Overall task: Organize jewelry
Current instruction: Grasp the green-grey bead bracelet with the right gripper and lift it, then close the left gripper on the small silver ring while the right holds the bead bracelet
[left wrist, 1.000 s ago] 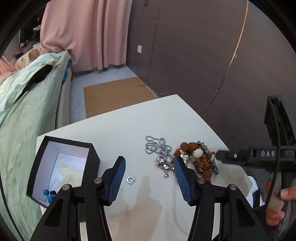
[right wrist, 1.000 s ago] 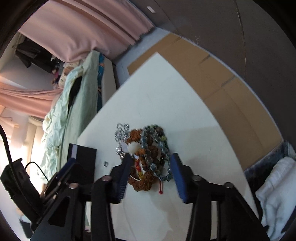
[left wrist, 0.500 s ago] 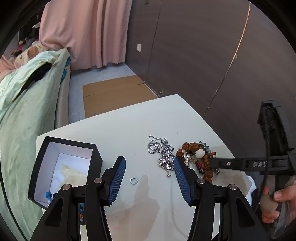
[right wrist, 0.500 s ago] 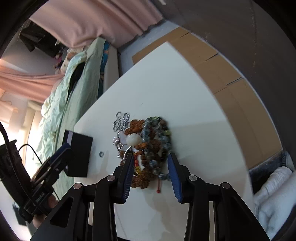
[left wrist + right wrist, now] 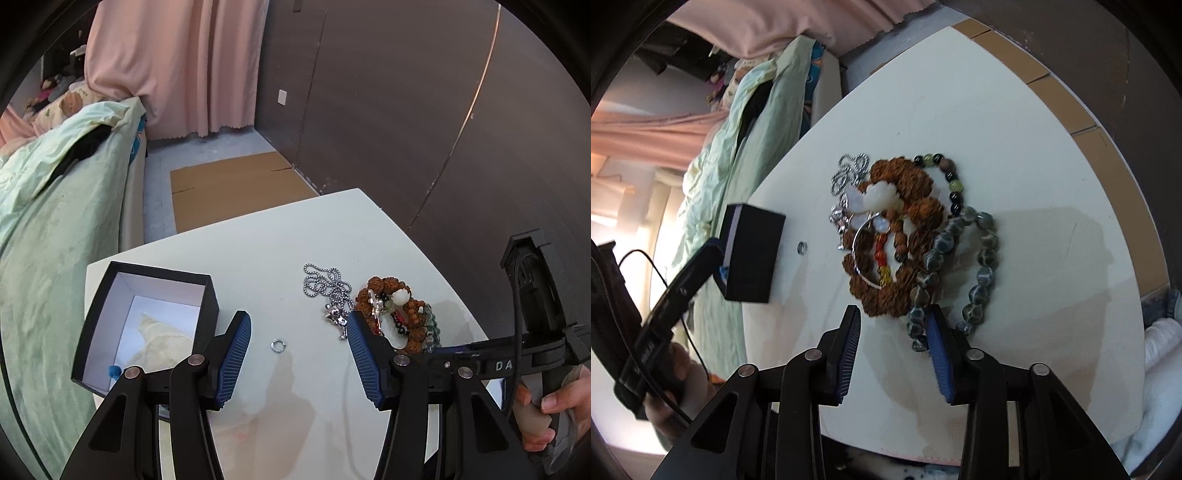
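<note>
Beads (image 5: pixel 897 254) look bigger in my right view now; my right claw (image 5: pixel 894 334), open and narrower, has come close. Left view: my left claw (image 5: pixel 297 345) stays wide over the ring (image 5: pixel 277 345), box (image 5: pixel 147 325) at left. Grab comes next, I think.

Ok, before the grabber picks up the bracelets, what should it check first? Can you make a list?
1. Right gripper open: ok.
2. Right gripper lined up on the pile: ok, it sits at the brown seed bracelet and blue-grey bead bracelet.
3. One piece free to lift alone: not ok, bracelets and silver ball chain overlap.
4. Black box open: ok.
5. Left gripper out of the way: ok, open above the small ring.
6. Beads touched yet: cannot tell.
</note>
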`<state>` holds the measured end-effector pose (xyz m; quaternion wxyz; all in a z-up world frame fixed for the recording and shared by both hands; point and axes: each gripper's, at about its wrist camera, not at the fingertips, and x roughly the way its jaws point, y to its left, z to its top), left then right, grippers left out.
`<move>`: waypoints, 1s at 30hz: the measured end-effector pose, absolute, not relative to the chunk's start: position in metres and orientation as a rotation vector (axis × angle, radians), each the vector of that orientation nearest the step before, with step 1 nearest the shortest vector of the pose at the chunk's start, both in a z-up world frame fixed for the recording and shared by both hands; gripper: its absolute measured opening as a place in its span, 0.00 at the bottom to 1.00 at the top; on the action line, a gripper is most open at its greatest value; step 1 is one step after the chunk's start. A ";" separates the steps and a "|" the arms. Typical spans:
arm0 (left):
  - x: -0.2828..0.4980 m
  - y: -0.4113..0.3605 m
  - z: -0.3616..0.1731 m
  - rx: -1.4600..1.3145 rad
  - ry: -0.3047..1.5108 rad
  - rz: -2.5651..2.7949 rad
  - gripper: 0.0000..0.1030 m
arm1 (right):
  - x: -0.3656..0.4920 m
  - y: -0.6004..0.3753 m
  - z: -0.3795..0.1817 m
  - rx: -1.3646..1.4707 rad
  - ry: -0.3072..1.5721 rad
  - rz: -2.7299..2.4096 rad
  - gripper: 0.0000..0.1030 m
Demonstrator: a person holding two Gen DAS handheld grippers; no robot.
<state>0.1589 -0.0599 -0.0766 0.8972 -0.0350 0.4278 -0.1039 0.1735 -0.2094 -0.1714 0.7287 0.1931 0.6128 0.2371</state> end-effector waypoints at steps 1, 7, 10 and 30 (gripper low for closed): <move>0.158 -0.060 -0.076 -0.072 0.885 -0.214 0.54 | 0.173 -0.207 -0.172 0.414 1.358 0.528 0.13; 0.156 -0.059 -0.077 -0.076 0.893 -0.206 0.54 | 0.167 -0.203 -0.162 0.376 1.315 0.542 0.11; 0.153 -0.057 -0.079 -0.078 0.902 -0.202 0.54 | 0.163 -0.215 -0.152 0.444 1.260 0.551 0.11; 0.161 -0.078 -0.126 0.021 1.003 -0.107 0.54 | 0.152 -0.227 -0.103 0.600 1.030 0.647 0.11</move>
